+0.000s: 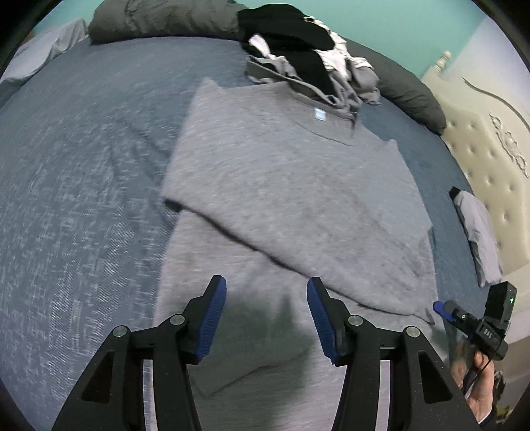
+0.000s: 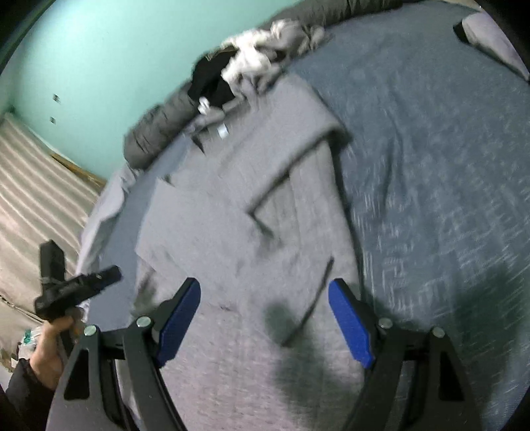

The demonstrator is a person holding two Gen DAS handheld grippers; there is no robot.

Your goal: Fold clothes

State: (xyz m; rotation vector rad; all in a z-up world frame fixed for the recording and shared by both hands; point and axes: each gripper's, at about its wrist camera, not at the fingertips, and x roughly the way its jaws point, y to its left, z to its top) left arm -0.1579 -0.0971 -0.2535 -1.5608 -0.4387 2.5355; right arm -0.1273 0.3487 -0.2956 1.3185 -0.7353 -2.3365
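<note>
A grey long-sleeved top [image 1: 281, 185] [image 2: 232, 215] lies flat on the blue bed cover [image 1: 82, 165] [image 2: 430, 132], one sleeve folded across its body and a white neck label [image 1: 319, 113] at the far end. My left gripper [image 1: 266, 288] hovers over the garment's near end, open, with nothing between its blue pads. My right gripper [image 2: 265, 288] is also open and empty above the same near end. Each gripper shows at the edge of the other's view: the right gripper [image 1: 442, 306] in the left wrist view and the left gripper [image 2: 99, 277] in the right wrist view.
A heap of black, white and grey clothes [image 1: 298, 56] [image 2: 251, 63] sits beyond the collar. A dark grey duvet [image 1: 159, 20] runs along the far edge. A folded grey item [image 1: 477, 232] lies by the cream tufted headboard [image 1: 490, 159]. A person's hand [image 2: 53, 351] grips the left tool.
</note>
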